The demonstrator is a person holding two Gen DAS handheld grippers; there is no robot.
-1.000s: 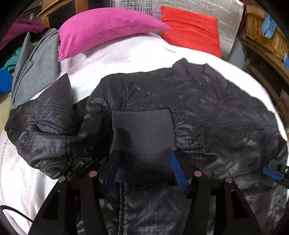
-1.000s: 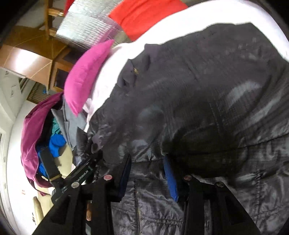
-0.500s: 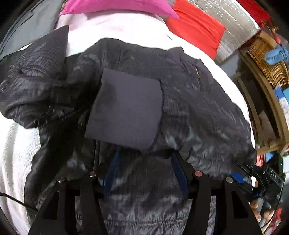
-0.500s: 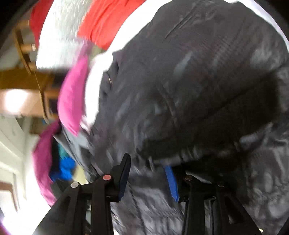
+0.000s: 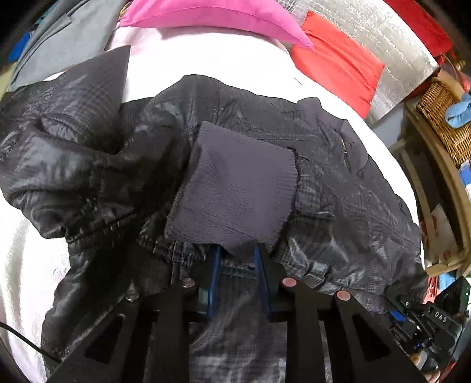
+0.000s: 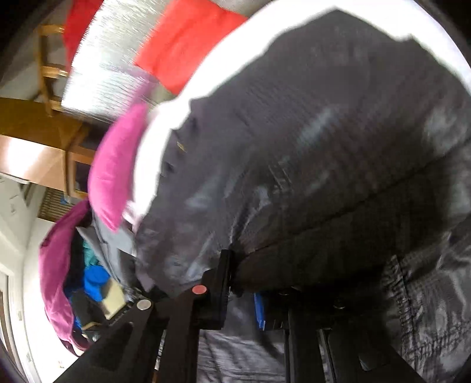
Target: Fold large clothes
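On the white bed [image 5: 229,62], the dark jacket [image 5: 347,188] sprawls across mid-frame, its ribbed cuff [image 5: 235,191] folded onto the chest. The left gripper [image 5: 237,259] at bottom centre is closing, blue pads pinching the cuff's lower edge. The right gripper [image 6: 241,282], low in its blurred view, is clenched tight on a fold of jacket fabric. A pink pillow [image 5: 212,14] lies along the top.

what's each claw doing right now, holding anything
left claw: closing on the jacket's ribbed cuff.
right claw: shut on a fold of the dark jacket.
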